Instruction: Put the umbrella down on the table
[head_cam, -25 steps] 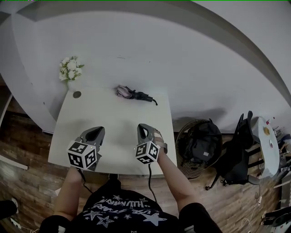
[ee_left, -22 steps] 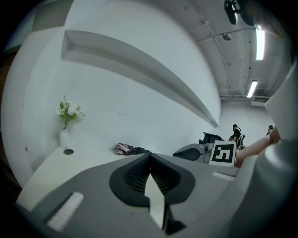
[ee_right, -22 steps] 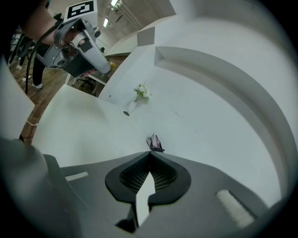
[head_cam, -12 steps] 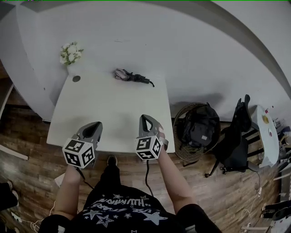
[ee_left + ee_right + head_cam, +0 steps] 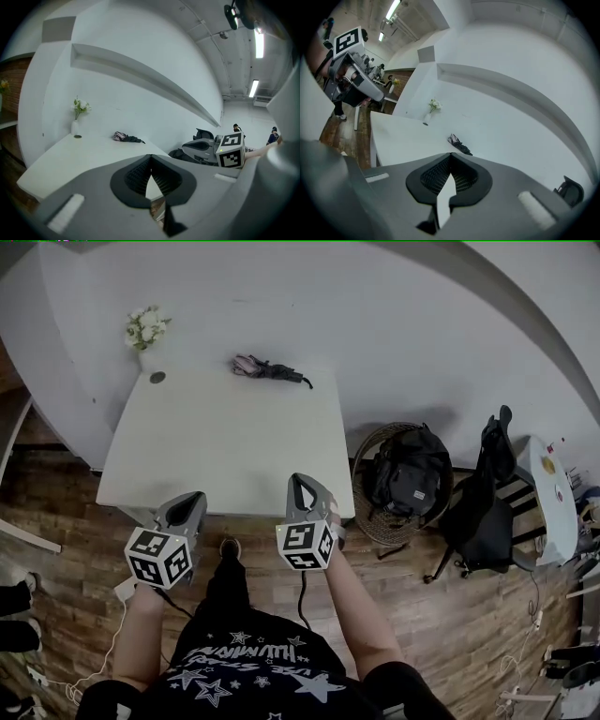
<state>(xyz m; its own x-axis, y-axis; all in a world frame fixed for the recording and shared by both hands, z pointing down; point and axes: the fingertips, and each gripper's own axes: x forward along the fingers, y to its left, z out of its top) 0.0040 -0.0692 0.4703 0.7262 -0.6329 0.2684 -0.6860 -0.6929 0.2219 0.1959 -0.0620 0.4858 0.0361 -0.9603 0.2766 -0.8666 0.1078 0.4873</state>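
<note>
The folded dark umbrella (image 5: 267,368) with a pinkish end lies flat at the far edge of the white table (image 5: 225,446), close to the wall. It also shows small in the left gripper view as the umbrella (image 5: 126,137) and in the right gripper view as the umbrella (image 5: 459,145). My left gripper (image 5: 195,497) and right gripper (image 5: 298,480) hover side by side near the table's front edge, far from the umbrella. Both are shut with nothing between the fingers. The left gripper (image 5: 150,157) and right gripper (image 5: 450,155) point toward the table.
A white vase of flowers (image 5: 145,329) and a small round dark object (image 5: 157,377) sit at the table's far left corner. A wicker basket holding a black backpack (image 5: 403,484) stands right of the table, with a dark chair (image 5: 487,493) beyond. Wooden floor lies below.
Both grippers have drawn back together from above the tabletop to its front edge. The table and umbrella now sit farther off in the head view. The umbrella has stayed where it lay.
</note>
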